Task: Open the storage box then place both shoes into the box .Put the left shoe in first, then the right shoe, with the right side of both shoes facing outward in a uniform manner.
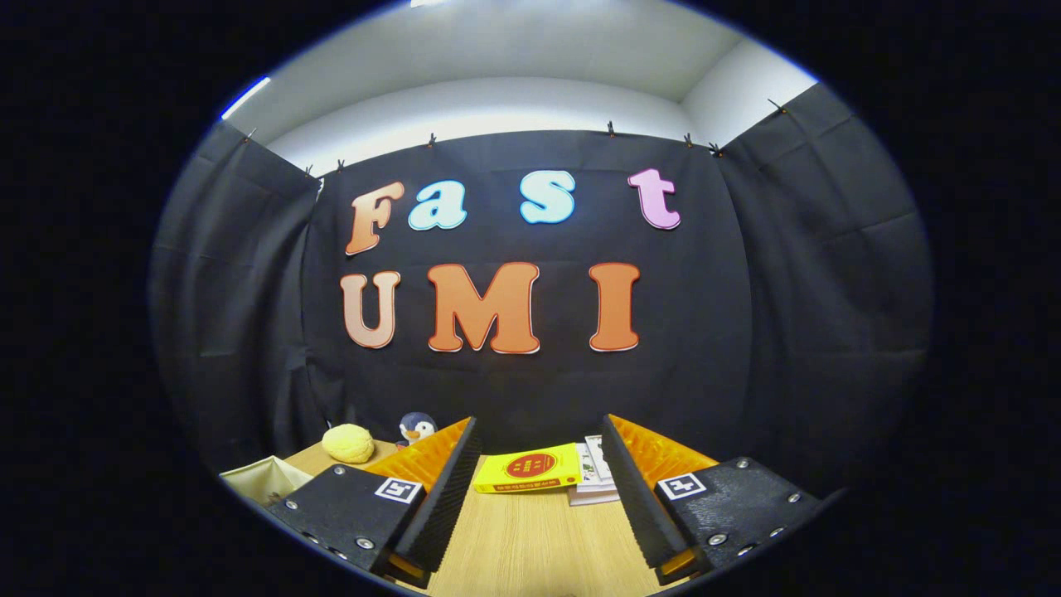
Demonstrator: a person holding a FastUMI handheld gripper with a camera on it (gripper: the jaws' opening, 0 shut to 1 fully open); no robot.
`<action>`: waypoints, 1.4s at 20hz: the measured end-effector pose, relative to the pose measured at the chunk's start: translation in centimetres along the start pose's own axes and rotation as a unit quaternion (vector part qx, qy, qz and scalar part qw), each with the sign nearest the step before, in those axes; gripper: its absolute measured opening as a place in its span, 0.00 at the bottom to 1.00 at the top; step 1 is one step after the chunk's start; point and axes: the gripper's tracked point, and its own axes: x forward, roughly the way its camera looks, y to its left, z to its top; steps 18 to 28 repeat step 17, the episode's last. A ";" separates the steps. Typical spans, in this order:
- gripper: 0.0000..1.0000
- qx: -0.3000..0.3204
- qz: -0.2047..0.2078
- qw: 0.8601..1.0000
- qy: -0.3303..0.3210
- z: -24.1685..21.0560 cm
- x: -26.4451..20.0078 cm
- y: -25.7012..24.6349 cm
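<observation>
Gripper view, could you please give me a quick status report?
Gripper open, holding nothing, above the wooden table. Yellow book just beyond the fingers, on a stack of books. Yellow plush and penguin toy further back.

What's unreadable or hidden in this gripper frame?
- White stack: partly covered by the yellow book and the right finger; whether books or papers is unclear.
- Beige object: cut by the left finger's mount; identity unclear.
- Penguin toy: lower part behind the left finger.
- Yellow plush: too small to identify.
- Gripper: open over the table, holding nothing.
</observation>
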 end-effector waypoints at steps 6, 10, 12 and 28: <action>0.90 -0.010 0.016 1.000 -0.011 -0.1 0.7 0.3; 0.92 -0.009 0.032 0.999 -0.015 -0.1 0.8 1.1; 0.93 -0.012 0.036 0.999 -0.020 0.9 0.3 1.7; 0.93 -0.020 0.044 0.999 -0.021 0.8 0.0 1.9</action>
